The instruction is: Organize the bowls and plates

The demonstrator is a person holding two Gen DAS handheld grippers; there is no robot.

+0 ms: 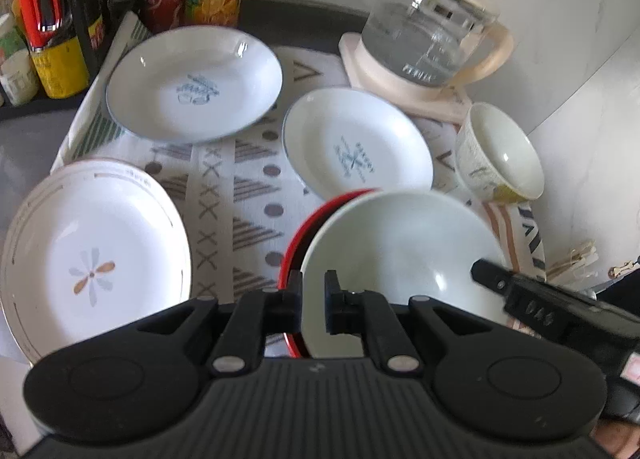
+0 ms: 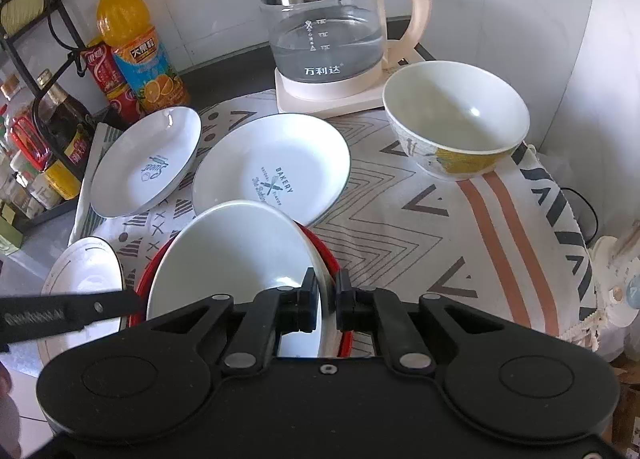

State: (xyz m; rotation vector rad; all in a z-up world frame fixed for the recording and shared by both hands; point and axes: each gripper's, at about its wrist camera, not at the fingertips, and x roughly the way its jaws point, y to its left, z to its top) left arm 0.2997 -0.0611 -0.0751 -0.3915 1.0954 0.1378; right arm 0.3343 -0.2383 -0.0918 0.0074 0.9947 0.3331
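Observation:
A white bowl (image 1: pixel 400 259) sits inside a red bowl (image 1: pixel 294 255) near the front of the patterned cloth. My left gripper (image 1: pixel 313 301) is shut on the left rims of both bowls. My right gripper (image 2: pixel 327 295) is shut on their right rims, white bowl (image 2: pixel 232 255), red bowl (image 2: pixel 330 259). Two blue-print plates (image 1: pixel 196 87) (image 1: pixel 356 143) lie behind, a flower plate (image 1: pixel 92 255) at the left. A yellow-patterned bowl (image 2: pixel 456 119) stands at the right.
A glass kettle (image 2: pixel 328 27) on its base stands at the back. Drink bottles (image 2: pixel 136 47) and a black rack with sauce bottles (image 2: pixel 52 127) line the back left. The cloth (image 2: pixel 420 219) covers the counter; its edge drops at the right.

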